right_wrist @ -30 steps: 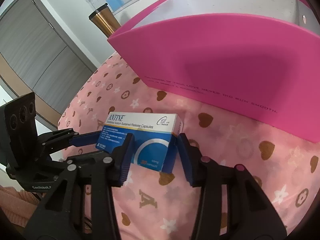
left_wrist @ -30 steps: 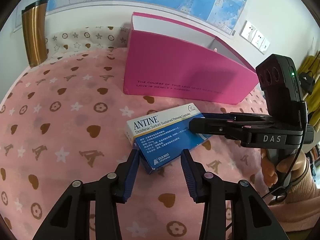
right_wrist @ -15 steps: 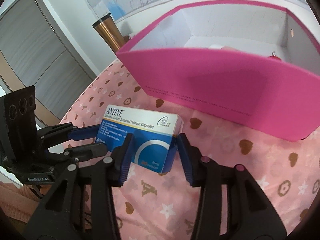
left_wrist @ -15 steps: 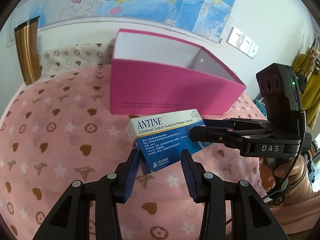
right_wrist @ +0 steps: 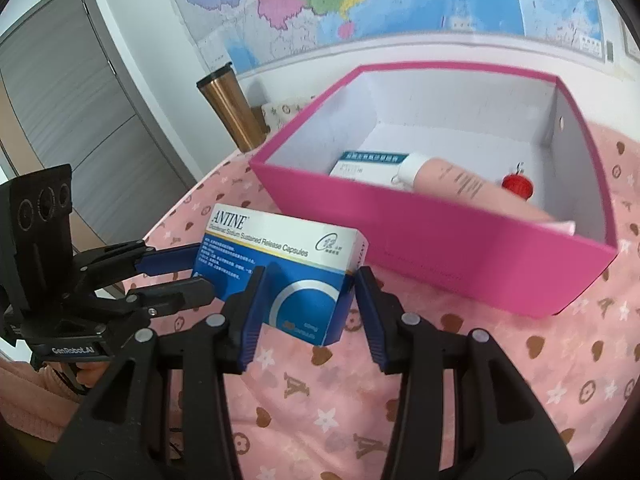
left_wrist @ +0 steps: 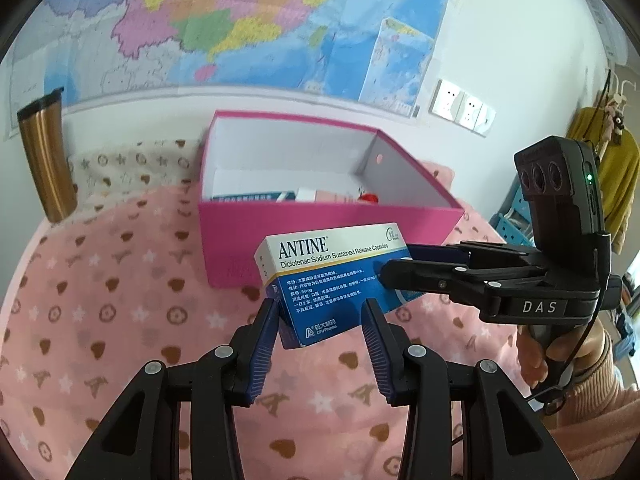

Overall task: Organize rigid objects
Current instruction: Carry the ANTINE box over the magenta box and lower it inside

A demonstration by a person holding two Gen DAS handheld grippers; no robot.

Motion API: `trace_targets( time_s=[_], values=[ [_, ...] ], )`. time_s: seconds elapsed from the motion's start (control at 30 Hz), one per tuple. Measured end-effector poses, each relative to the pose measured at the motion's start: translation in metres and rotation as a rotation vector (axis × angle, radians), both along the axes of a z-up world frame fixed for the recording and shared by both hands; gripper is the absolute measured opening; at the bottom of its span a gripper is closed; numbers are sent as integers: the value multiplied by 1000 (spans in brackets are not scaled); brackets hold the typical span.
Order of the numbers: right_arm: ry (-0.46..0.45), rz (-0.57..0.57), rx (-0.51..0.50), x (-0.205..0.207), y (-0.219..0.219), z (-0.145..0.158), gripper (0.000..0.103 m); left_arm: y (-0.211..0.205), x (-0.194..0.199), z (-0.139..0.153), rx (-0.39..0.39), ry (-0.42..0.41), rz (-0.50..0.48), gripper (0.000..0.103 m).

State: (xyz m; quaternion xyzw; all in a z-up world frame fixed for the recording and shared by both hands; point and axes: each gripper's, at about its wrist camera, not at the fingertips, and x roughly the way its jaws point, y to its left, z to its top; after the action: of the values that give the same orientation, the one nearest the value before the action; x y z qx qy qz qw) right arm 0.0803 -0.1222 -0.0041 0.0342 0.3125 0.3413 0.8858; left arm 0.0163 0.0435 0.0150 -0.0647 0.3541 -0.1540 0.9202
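I'm looking at a white wall [left_wrist: 488,40] carrying a large coloured map [left_wrist: 248,20], its lower edge just above the far side of the table. Right of the map sits a row of white wall sockets [left_wrist: 464,106]. A pink tablecloth [left_wrist: 100,320] printed with brown hearts, stars and flowers covers the table. Far right, a mustard-yellow garment [left_wrist: 622,176] hangs up. From the right wrist view, a grey panelled door [right_wrist: 72,120] stands at the left. The light is even and soft.
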Motion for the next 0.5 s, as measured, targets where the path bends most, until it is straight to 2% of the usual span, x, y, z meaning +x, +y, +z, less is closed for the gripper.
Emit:
trace_targets(
  time_s=[0.5],
  values=[
    [-76,-24,10,6,-4,31,47,0,20,27,16,-69,-11,43]
  ],
)
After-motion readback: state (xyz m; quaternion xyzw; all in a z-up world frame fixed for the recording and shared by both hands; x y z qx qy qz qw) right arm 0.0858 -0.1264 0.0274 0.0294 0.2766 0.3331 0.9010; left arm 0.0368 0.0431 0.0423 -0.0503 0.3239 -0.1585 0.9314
